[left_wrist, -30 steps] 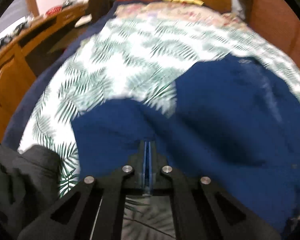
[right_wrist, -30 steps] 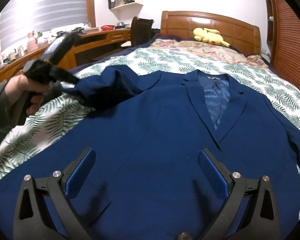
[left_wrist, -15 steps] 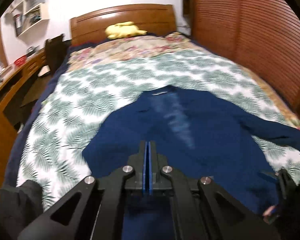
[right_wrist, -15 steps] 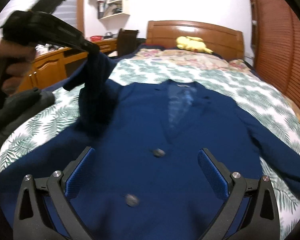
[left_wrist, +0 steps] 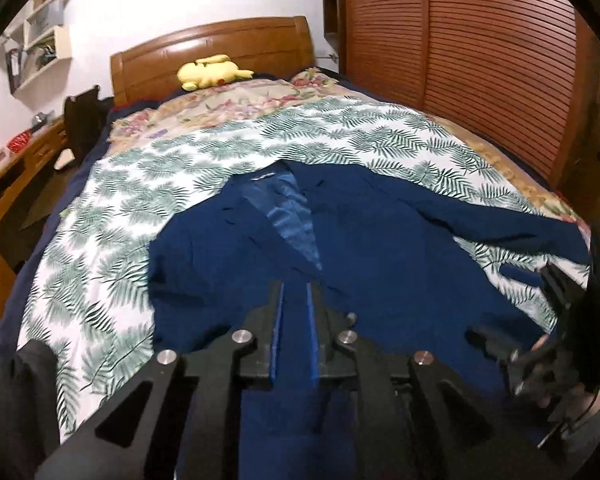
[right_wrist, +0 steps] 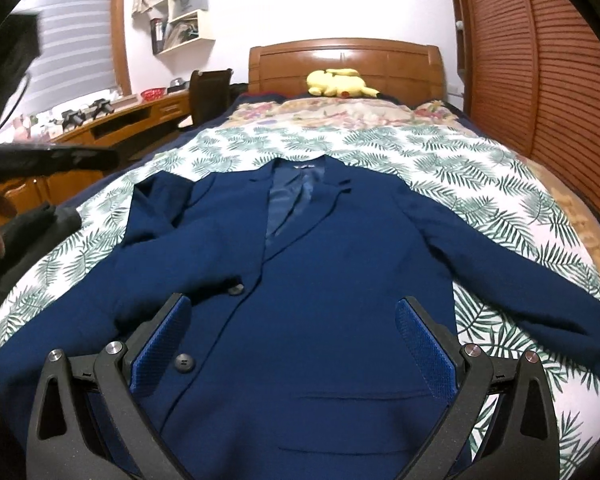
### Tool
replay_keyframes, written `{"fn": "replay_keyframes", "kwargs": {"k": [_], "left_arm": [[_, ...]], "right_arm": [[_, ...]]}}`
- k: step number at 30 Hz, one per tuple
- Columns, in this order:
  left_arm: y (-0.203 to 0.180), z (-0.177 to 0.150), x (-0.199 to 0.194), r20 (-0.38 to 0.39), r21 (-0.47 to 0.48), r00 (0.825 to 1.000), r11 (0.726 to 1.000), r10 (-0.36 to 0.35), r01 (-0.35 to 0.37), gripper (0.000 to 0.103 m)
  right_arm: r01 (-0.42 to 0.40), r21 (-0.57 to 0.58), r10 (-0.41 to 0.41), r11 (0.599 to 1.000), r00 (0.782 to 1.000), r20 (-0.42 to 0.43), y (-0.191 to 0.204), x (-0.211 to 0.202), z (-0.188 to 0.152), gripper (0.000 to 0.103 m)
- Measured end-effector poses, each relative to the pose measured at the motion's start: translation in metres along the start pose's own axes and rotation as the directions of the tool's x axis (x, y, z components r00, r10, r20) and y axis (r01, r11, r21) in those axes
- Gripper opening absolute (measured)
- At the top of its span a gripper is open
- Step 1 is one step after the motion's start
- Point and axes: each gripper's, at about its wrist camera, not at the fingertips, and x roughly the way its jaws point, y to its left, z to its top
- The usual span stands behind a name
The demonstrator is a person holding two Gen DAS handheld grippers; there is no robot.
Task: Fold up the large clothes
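A navy blue jacket (right_wrist: 320,280) lies face up on the leaf-print bedspread (right_wrist: 460,168), collar toward the headboard. Its left sleeve (right_wrist: 156,208) is folded in over the shoulder, while the other sleeve (right_wrist: 520,280) stretches out to the right. My left gripper (left_wrist: 296,292) hangs above the jacket (left_wrist: 380,248) with its jaws opening, a narrow gap between the blue pads; no fabric is pinched in it. My right gripper (right_wrist: 292,320) stands wide open over the jacket's lower front, near two dark buttons (right_wrist: 236,290).
A yellow plush toy (right_wrist: 336,82) rests by the wooden headboard (right_wrist: 340,56). A desk (right_wrist: 112,128) and a chair (right_wrist: 210,92) stand left of the bed, louvred wooden doors (right_wrist: 540,60) to the right. A dark garment (right_wrist: 40,224) lies at the bed's left edge.
My left gripper carried the sleeve up and across, then let it go; the sleeve now lies on the jacket. Its jaws have parted slightly. The right gripper shifted and stayed open.
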Motion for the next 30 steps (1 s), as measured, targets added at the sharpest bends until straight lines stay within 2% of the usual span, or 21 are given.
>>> {"fn": "replay_keyframes", "kwargs": {"k": [7, 15, 18, 23, 30], "left_arm": [[0.029, -0.058, -0.022, 0.021, -0.065, 0.999, 0.997, 0.031, -0.029, 0.017], [0.067, -0.108, -0.033, 0.018, -0.145, 0.998, 0.988, 0.053, -0.050, 0.021], [0.081, -0.118, -0.043, 0.033, -0.169, 0.997, 0.984, 0.065, -0.059, 0.022], [0.099, -0.132, -0.055, 0.060, -0.189, 0.993, 0.978, 0.101, -0.088, 0.024], [0.122, -0.142, -0.066, 0.062, -0.205, 0.991, 0.973, 0.121, -0.106, 0.025]], "right_arm": [[-0.027, -0.033, 0.027, 0.999, 1.000, -0.012, 0.022, 0.007, 0.000, 0.103], [-0.077, -0.070, 0.075, 0.995, 0.997, -0.029, 0.063, 0.027, 0.009, 0.101], [-0.116, -0.085, 0.112, 0.990, 0.992, -0.049, 0.084, 0.043, 0.019, 0.097], [-0.164, -0.141, 0.147, 0.976, 0.982, -0.121, 0.125, 0.084, 0.041, 0.082], [-0.192, -0.195, 0.139, 0.962, 0.956, -0.257, 0.169, 0.152, 0.051, 0.071]]}}
